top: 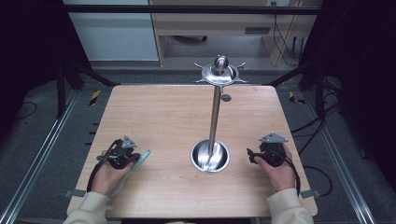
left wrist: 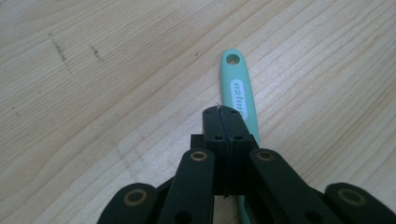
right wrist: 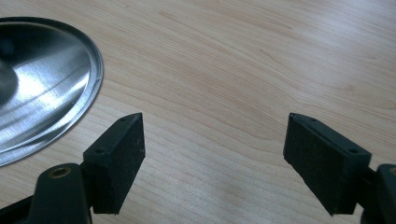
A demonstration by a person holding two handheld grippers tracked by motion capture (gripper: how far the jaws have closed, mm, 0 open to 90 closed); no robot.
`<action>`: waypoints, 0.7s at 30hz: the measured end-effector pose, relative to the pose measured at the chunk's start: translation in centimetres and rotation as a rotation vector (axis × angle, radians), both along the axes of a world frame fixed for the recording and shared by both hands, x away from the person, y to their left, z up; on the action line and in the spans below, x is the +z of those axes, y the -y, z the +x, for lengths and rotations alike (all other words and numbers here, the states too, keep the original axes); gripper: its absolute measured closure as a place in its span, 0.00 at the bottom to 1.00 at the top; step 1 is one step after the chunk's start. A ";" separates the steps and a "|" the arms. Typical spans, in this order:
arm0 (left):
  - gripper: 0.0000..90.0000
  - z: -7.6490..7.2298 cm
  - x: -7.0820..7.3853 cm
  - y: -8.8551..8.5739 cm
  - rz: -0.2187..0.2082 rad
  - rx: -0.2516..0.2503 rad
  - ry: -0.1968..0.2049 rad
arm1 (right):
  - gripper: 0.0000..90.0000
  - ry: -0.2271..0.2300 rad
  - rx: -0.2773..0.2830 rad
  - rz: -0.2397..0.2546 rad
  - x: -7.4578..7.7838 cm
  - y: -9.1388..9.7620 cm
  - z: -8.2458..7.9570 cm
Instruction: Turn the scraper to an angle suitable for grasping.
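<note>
One mint-green handle is being held by the closed left hand-held gripper, its long axis pointing toward the steel stand; the right hand-held gripper is resting open.

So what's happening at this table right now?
A person sits at a wooden table with a hand-held gripper in each hand. The left gripper has its jaws closed, right over a mint-green handle lying on the table; whether it actually pinches the handle is hard to tell. The right gripper is open and holds nothing, resting beside the round base of a tall metal stand in the middle.
</note>
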State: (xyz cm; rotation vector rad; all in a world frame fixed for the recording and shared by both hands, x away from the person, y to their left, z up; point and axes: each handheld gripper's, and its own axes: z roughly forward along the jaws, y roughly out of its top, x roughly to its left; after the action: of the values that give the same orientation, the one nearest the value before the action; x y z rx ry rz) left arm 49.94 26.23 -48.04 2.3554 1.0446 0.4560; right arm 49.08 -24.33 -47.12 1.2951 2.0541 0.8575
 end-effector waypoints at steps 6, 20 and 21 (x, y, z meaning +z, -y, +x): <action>1.00 -0.7 0.3 1.3 -0.008 -0.095 -0.049 | 0.23 0.000 0.003 0.004 0.0 0.0 0.0; 0.96 -2.1 3.2 5.2 0.056 -0.216 -0.042 | 0.24 0.007 0.005 0.007 0.1 0.1 0.0; 0.95 -2.0 3.4 5.4 0.066 -0.222 -0.051 | 0.24 0.007 0.004 0.008 0.1 0.1 0.0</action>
State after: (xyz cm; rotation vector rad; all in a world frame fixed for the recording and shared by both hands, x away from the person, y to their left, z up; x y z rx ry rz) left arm 47.98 20.80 -44.61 2.5174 0.7878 0.3541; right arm 49.09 -24.43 -47.02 1.2907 2.0511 0.8716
